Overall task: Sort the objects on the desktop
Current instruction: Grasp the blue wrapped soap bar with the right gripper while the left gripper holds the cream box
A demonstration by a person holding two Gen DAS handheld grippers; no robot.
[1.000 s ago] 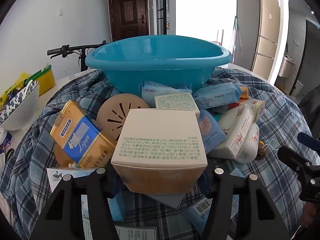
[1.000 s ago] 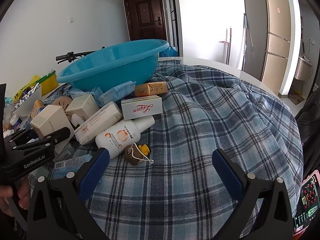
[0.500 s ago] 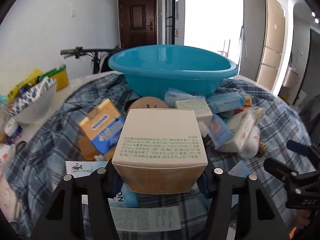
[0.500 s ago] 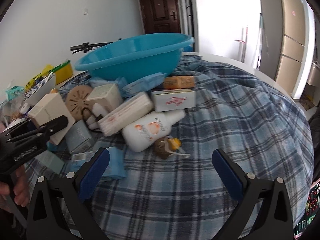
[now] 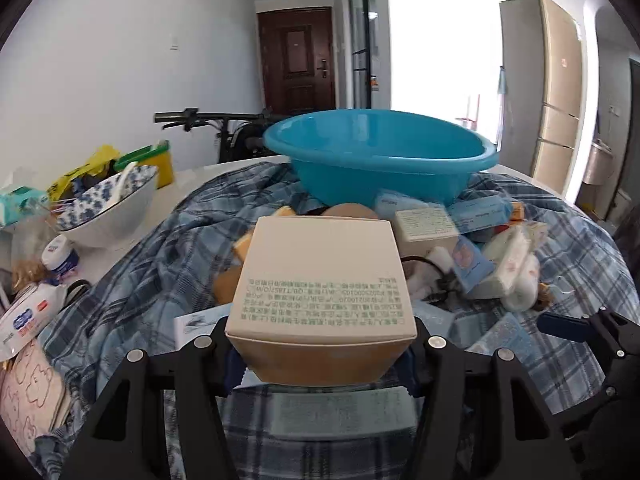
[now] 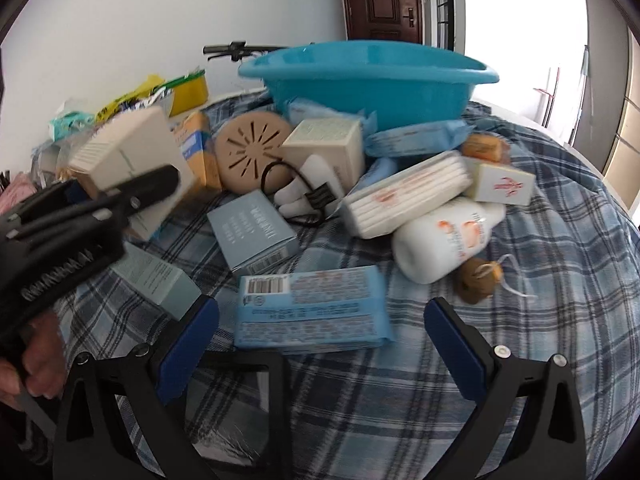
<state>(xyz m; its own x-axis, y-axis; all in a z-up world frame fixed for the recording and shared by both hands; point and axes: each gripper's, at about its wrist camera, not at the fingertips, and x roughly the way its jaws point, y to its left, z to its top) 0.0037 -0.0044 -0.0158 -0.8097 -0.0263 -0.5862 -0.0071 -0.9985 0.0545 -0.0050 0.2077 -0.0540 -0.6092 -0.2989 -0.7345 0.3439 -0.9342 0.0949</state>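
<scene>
Left wrist view: the left gripper (image 5: 320, 344) fills the bottom of the frame, its jaws clamped on the two sides of a cream carton (image 5: 320, 280) with green print on top. The carton sits at frame centre, raised above the plaid cloth (image 5: 160, 264) that covers the bench. Beyond it, in the upper centre, stands the blue basin (image 5: 380, 160). A blue-patterned bowl (image 5: 108, 208) sits at the left edge, off the cloth.

Right wrist view: the right gripper (image 6: 320, 340) occupies the bottom of the frame with its jaws wide apart and nothing between the pads. A light blue wipes pack (image 6: 312, 308) lies flat on the cloth just ahead of it, in line with the gap. Further back, right of centre, a white lotion bottle (image 6: 444, 240) lies on its side. A grey-blue box (image 6: 252, 232) lies left of centre. At the left edge the left gripper appears, carrying the cream carton. The basin closes the pile at upper centre.
</scene>
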